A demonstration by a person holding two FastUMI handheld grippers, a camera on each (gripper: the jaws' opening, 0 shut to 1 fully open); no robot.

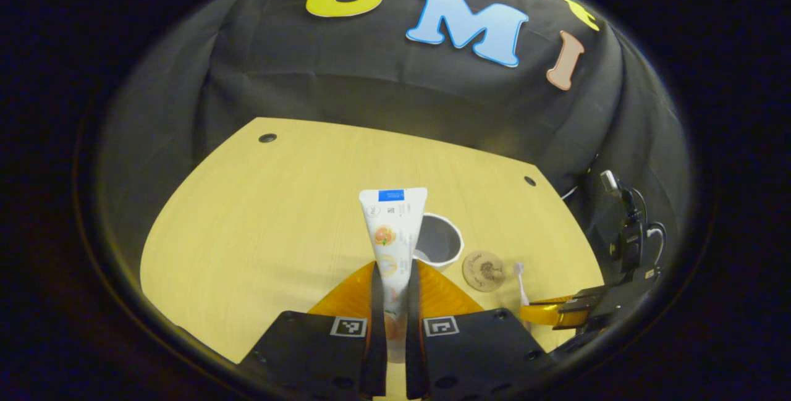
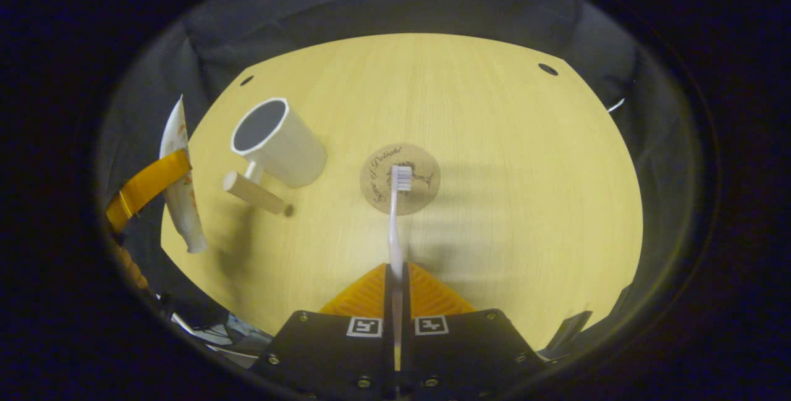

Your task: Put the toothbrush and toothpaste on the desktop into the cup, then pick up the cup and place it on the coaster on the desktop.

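My left gripper [image 1: 394,293] is shut on a white toothpaste tube [image 1: 393,234], which stands up between the fingers above the table, crimped end up. Just behind it to the right sits the white cup [image 1: 440,241], and right of that the round wooden coaster [image 1: 482,270]. My right gripper [image 2: 395,277] is shut on the handle of a white toothbrush [image 2: 395,215], whose bristled head hangs over the coaster [image 2: 420,194]. The cup [image 2: 279,143], with a handle, stands left of the coaster. The other gripper [image 2: 145,188] holds the toothpaste [image 2: 179,203] at far left.
The yellow wooden tabletop [image 1: 272,215] has small dark holes near its far corners. Black cloth walls close in behind. The right gripper [image 1: 559,313] with the toothbrush [image 1: 521,280] appears at the lower right of the left gripper view, cables behind it.
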